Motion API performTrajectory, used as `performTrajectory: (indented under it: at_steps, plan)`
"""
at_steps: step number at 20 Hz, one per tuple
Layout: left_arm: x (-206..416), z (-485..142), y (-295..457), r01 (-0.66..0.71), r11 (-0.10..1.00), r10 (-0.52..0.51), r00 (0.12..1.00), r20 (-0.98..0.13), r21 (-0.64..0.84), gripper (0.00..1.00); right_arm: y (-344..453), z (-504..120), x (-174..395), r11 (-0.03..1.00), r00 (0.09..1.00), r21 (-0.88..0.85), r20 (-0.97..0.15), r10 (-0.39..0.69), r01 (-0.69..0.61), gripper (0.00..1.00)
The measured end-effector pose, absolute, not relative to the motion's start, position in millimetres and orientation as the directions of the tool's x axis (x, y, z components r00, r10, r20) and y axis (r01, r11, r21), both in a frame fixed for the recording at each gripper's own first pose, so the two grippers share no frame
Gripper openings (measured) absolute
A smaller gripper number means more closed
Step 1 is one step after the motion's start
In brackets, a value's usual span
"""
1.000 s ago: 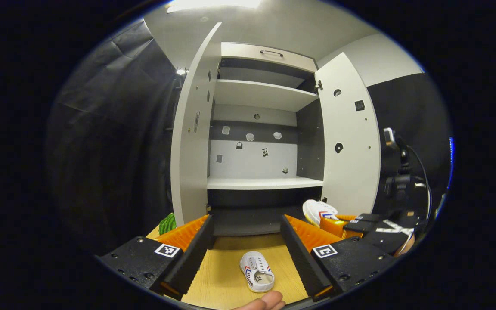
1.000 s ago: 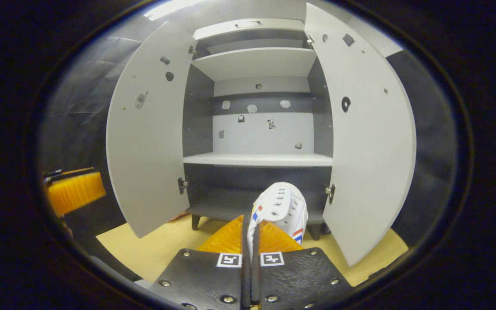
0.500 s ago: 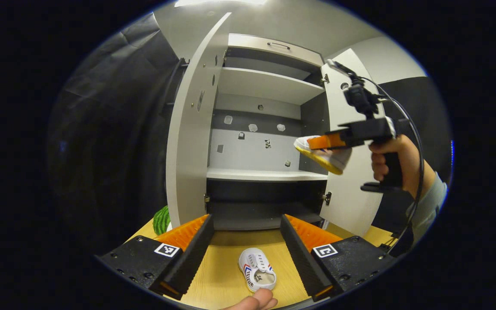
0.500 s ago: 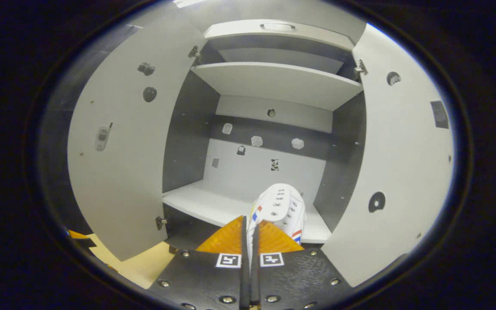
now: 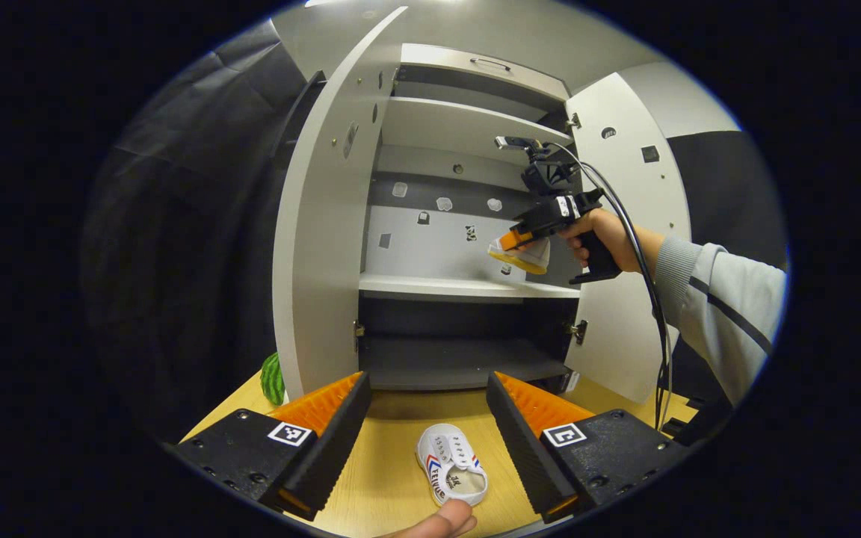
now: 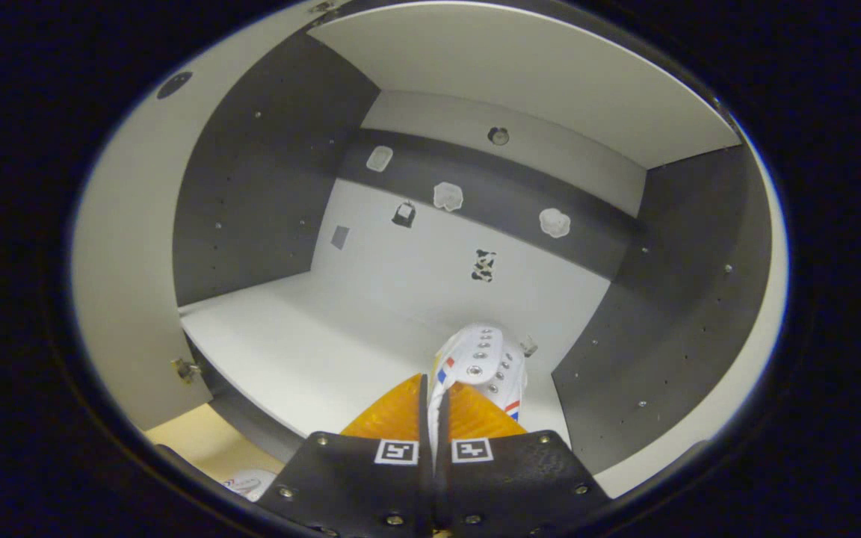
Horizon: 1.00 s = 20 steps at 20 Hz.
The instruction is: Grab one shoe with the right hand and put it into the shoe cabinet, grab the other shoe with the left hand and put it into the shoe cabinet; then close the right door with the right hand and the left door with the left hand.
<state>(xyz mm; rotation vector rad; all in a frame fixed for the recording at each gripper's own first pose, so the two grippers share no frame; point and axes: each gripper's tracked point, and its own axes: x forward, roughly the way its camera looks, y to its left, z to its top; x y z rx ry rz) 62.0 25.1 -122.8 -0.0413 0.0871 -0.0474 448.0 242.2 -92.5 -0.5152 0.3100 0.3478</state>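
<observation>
Shoe on tabletop: lying between wide-spread left gripper fingers, ungrasped.
Carried shoe: pinched by right gripper, above middle shelf, unreleased.
Doors: left door, right door, both open.

The surface looks like pale wood grain with a smooth finish; the shoe cabinet has matt white shelves and matt dark panels; the shoe on the surface looks like white canvas cloth
</observation>
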Motion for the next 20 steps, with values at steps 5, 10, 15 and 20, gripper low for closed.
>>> performTrajectory:
  at_steps: [5, 10, 15, 20]
  plan:
    - [79, -145, 22, 0.038, 0.999, -0.042, 0.988, -0.15, -0.029, 0.96, 234, -137, 485, 0.75, 0.866, -0.514, -0.476, 0.153, -0.415, 0.02]
    - [88, -151, 15, 0.05, 0.998, -0.054, 0.984, -0.172, -0.028, 0.97, 233, -126, 491, 0.762, 0.894, -0.528, -0.422, 0.148, -0.375, 0.1]
    - [88, -154, 16, 0.037, 0.999, -0.041, 0.983, -0.181, -0.025, 0.97, 228, -117, 459, 0.75, 0.919, -0.562, -0.363, 0.155, -0.349, 0.69]
    - [80, -151, 17, 0.021, 1.0, -0.022, 0.982, -0.189, -0.009, 0.97, 223, -85, 392, 0.783, 0.938, -0.532, -0.295, 0.185, -0.322, 0.9]
